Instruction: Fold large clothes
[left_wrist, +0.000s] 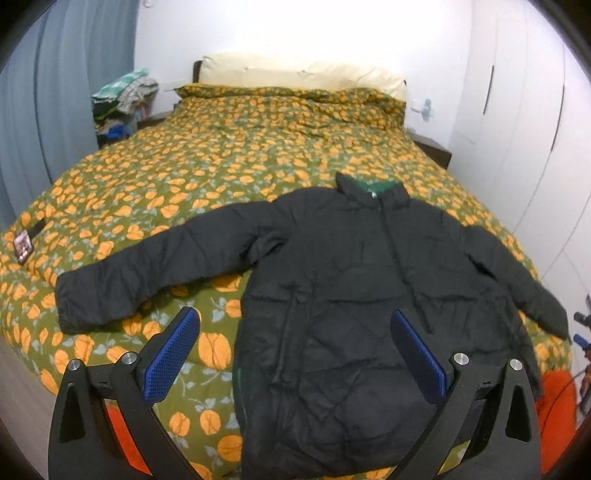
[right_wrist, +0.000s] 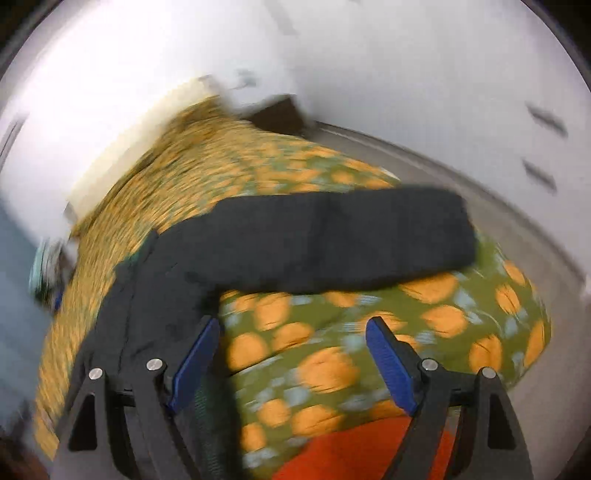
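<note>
Black quilted puffer jacket (left_wrist: 332, 295) lay flat on orange-patterned bed quilt (left_wrist: 184, 166), beneath left gripper (left_wrist: 295, 350); right gripper (right_wrist: 291, 354) over bare quilt; both fingers spread, empty.

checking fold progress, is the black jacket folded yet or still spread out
Spread out: the black jacket lies flat on the bed, both sleeves extended sideways.

One black jacket (left_wrist: 351, 295) is lying at centre frame, showing two sleeves. One bed (left_wrist: 221, 155) is filling mid-frame. Two pillows (left_wrist: 295, 72) are resting at upper centre. One clothes pile (left_wrist: 123, 99) is sitting upper left. One phone (left_wrist: 23, 245) is lying at left edge.
</note>
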